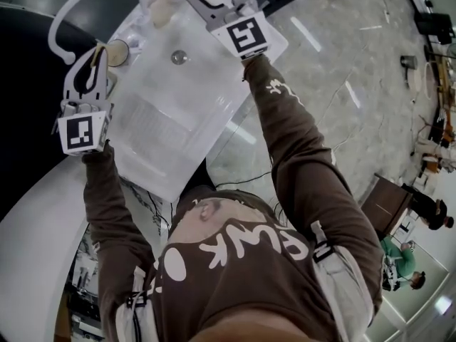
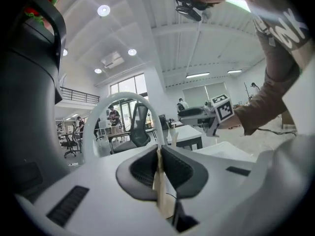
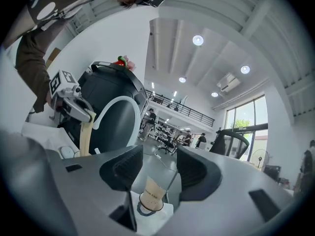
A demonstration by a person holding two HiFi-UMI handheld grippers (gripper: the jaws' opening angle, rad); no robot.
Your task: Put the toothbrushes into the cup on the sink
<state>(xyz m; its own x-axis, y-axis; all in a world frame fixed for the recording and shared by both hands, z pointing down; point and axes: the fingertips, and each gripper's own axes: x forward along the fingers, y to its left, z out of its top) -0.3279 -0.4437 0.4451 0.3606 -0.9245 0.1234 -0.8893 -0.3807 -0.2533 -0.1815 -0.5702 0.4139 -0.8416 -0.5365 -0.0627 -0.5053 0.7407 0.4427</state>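
Holding: my left tongs point(image 2: 158, 154) are clamped tight on a slim, flat-handled, cream-coloured toothbrush point(image 2: 158, 181). The right gripper view shows it hanging straight down from them over the basin.
Right tongs: my right tongs point(image 3: 160, 166) stand wide apart and grip nothing. The clear tapered cup with a beige printed band point(image 3: 150, 195) sits below and just beyond the gap, untouched by either pad.
Cup's place: upright on the white surface at the far rim of the white rectangular sink point(image 1: 164, 120), near the white arched tap point(image 2: 88, 132).
Step in hand: I judge this to be the carry. The brush is lifted but not yet in the cup, and is well apart from it across the basin.
Next move: I would swing the left tongs over the cup's mouth, keep the brush upright, lower its free end inside, and only then let go. The right tongs look placed to steady the cup if it tips. They must leave the mouth free.
Other brushes: I can make out only this one.
Writing: the cup's band carries two short lines of dark print, too small for me to read surely. Each marker cube shows only black-and-white squares. My brown top has big white letters, upside down in the head view and partly folded away.
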